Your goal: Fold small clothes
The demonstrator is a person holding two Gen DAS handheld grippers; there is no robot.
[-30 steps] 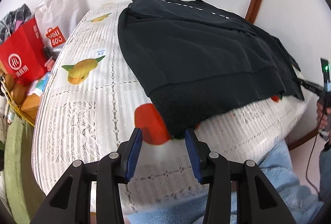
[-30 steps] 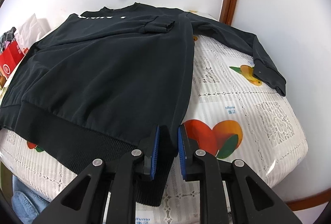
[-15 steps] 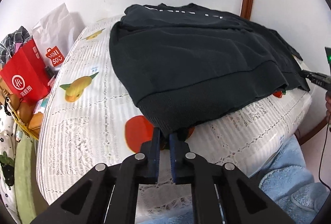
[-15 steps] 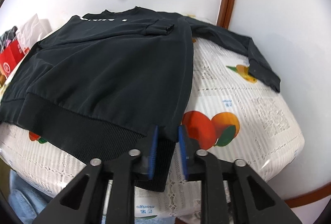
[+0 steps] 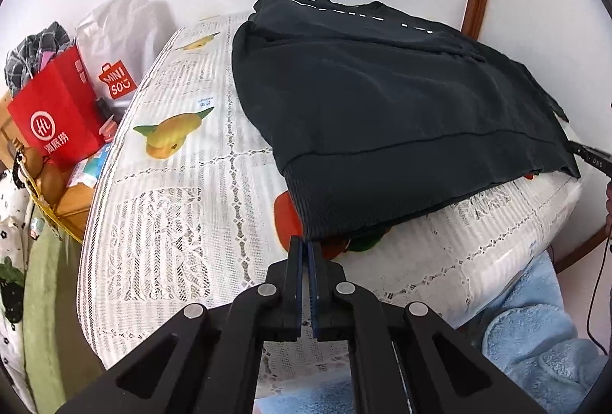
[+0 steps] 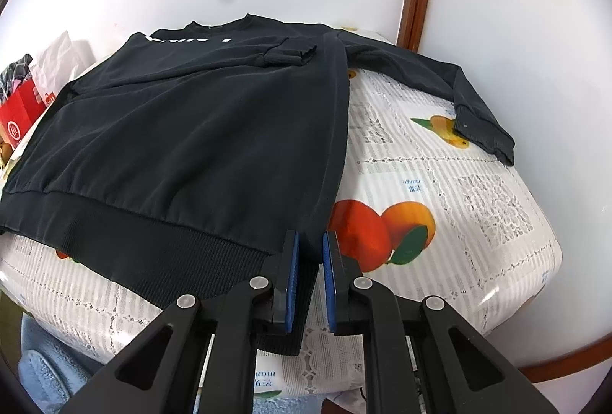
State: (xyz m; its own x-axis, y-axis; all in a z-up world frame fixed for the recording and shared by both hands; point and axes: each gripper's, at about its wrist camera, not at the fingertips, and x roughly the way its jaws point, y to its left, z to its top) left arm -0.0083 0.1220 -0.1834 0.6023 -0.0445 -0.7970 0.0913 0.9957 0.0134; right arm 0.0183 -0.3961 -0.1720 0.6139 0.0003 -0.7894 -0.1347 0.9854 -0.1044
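While the sweatshirt [image 6: 199, 131] lies flat, both grippers' fingers [image 5: 295, 261] [image 6: 291, 261] pinch its hem corners — left and right.

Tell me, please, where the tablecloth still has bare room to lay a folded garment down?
One bare patch of the white lace fruit-print tablecloth lies left of the black sweatshirt, up to the edge by the red paper bag. Another lies between the sweatshirt's body and its spread sleeve. The middle is covered.
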